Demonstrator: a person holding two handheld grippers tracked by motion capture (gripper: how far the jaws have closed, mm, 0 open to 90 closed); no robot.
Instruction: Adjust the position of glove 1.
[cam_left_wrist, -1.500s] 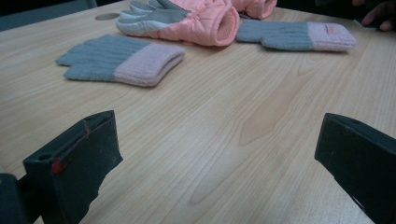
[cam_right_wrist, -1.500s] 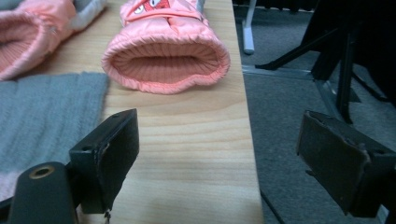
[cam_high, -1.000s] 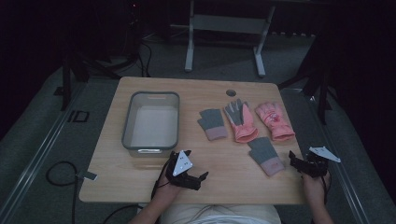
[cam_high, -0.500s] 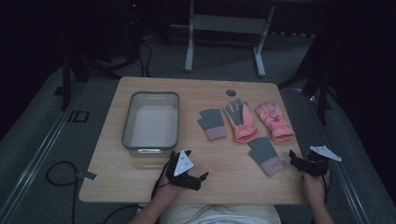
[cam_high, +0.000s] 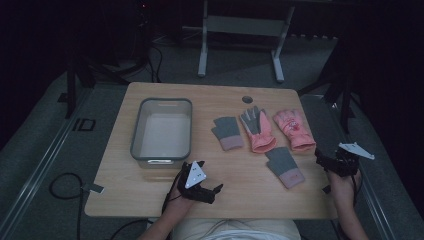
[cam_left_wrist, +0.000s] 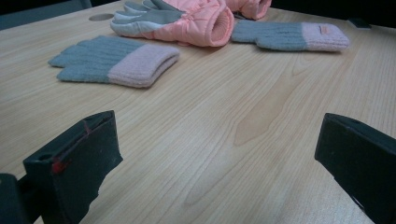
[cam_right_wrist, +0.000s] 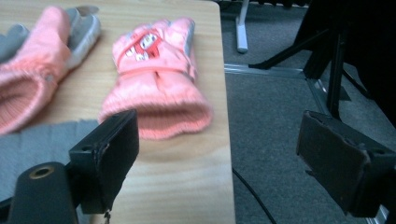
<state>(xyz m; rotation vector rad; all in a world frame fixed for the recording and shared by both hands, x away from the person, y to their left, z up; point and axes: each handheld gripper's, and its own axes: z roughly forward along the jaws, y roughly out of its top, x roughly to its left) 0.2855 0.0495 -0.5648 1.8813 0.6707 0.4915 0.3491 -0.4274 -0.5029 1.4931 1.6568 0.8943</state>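
Wooden table (cam_high: 150, 190), gloves and both claws remain unmoved.

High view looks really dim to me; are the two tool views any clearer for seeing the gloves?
High view: dim, surroundings nearly black, table readable. Left gripper view: brighter, the grey knit glove sharp. Right gripper view: bright, but the pink glove looks slightly soft.

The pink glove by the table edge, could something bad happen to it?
Maybe. That pink glove lies close to the table's right edge, so a sideways nudge from the open right tool might push it off onto the floor. Its cuff also sits near the grey glove, so a grab might catch both.
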